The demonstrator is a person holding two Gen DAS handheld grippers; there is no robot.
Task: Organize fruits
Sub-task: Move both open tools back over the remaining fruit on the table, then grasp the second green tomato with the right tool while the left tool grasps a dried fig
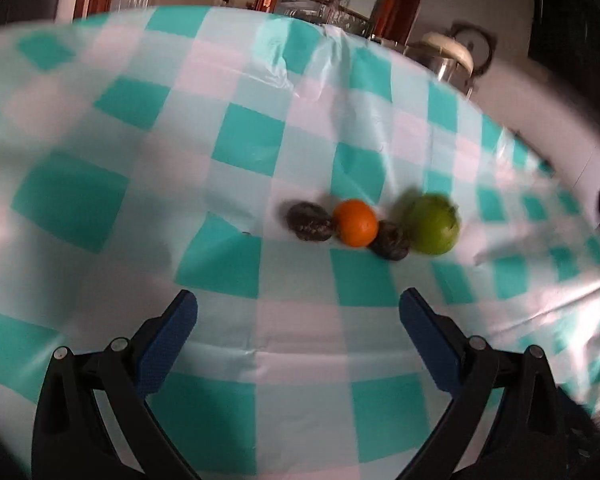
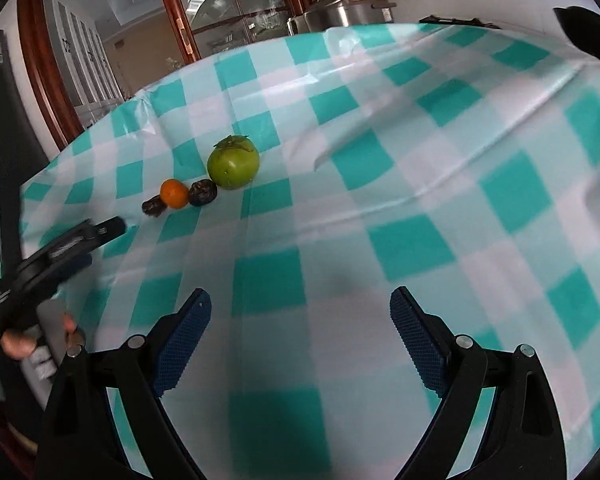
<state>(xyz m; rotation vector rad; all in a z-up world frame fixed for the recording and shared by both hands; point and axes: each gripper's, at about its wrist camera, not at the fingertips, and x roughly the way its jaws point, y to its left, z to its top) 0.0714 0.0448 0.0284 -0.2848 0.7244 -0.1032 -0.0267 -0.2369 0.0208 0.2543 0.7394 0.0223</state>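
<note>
Four fruits in tight row on teal-check tablecloth: dark wrinkly fruit, small orange, second dark fruit, green tomato-looking fruit, each touching next. From right wrist cam row sits around 10 o'clock. Right gripper released, jaws wide, nothing between, bare cloth below. Left gripper also spread wide and empty, fruits just ahead at 12–1 o'clock. Rice cooker beyond table's far edge.

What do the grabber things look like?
Both the left gripper and the right gripper have shiny black plastic arms with round silver bolts. Their fingers carry dark blue pads with a bumpy grid pattern. No sleeve shows.
</note>
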